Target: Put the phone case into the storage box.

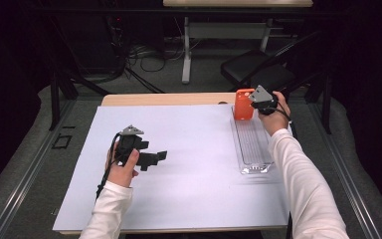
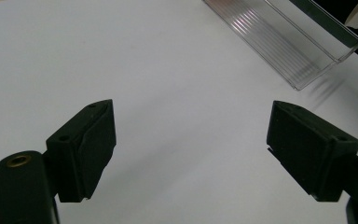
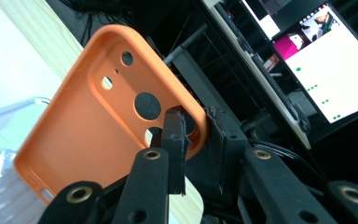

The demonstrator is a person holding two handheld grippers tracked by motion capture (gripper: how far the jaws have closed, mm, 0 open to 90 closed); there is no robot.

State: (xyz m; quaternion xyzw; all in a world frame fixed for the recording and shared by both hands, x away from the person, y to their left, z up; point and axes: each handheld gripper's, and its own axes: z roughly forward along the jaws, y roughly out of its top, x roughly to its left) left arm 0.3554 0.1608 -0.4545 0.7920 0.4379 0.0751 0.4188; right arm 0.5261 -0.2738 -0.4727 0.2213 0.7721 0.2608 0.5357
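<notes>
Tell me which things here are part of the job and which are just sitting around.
In the job:
orange phone case, its edge between the right gripper jaws
clear tray below it

Lying about:
left gripper, open over the white mat
black chair
monitor

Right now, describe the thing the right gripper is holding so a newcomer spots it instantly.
Start at the white sheet covering the table, then go to the clear plastic tray along its right side. At the tray's far end, the right gripper clamps an orange phone case by its edge. It is the one bright orange item, with round camera holes.
</notes>
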